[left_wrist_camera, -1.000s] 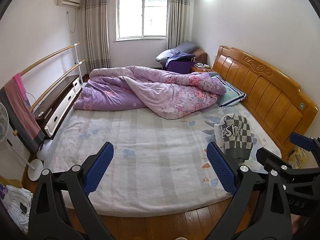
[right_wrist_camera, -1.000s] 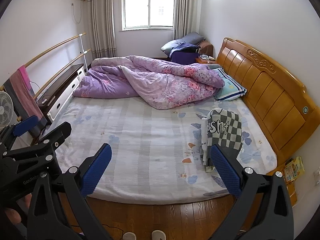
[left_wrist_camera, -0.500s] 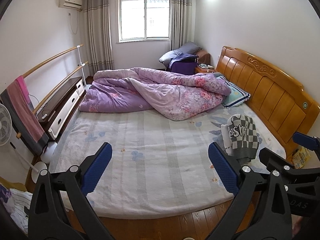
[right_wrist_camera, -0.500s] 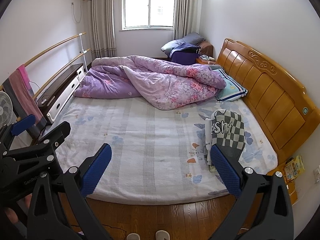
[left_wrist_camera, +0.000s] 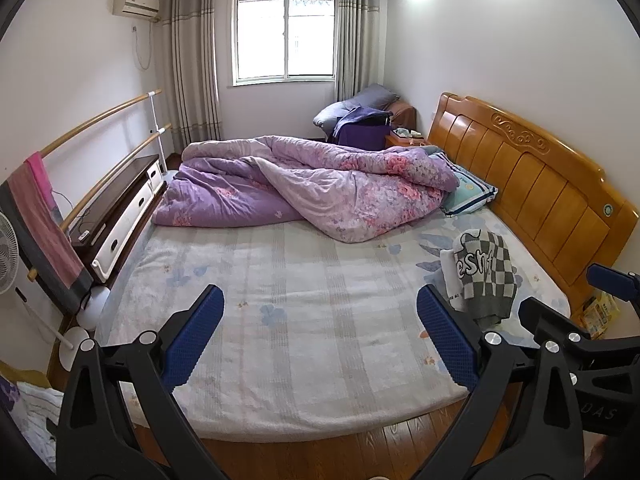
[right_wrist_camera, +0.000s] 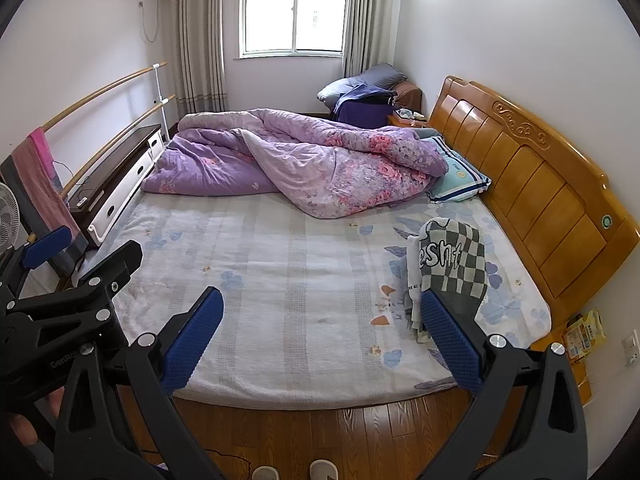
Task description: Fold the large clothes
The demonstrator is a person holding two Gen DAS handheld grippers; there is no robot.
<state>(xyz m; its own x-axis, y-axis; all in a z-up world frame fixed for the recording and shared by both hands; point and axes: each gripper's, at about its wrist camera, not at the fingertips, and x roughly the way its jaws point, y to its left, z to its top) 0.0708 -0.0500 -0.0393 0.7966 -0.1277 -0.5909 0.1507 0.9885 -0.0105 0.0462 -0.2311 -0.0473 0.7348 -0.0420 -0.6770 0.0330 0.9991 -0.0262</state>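
Note:
A grey-and-white checkered garment with white lettering [left_wrist_camera: 482,276] lies crumpled on the bed's right side near the headboard; it also shows in the right wrist view [right_wrist_camera: 450,268]. My left gripper [left_wrist_camera: 320,336] is open and empty, held above the bed's near edge, left of the garment. My right gripper [right_wrist_camera: 320,336] is open and empty, held over the floor before the bed; its right fingertip [right_wrist_camera: 448,340] overlaps the garment's near end in view. The right gripper also shows at the left view's right edge [left_wrist_camera: 576,344], the left gripper at the right view's left edge [right_wrist_camera: 80,288].
A rumpled purple floral quilt [left_wrist_camera: 304,188] and a striped pillow [left_wrist_camera: 470,196] fill the bed's far half. The wooden headboard [left_wrist_camera: 532,188] runs along the right. A low cabinet [left_wrist_camera: 120,212], rails with a pink towel and a fan stand left. My slippers [right_wrist_camera: 294,470] are on the wood floor.
Both views have drifted slightly back and up from the bed. Both grippers stay open and empty. The garment has not moved.

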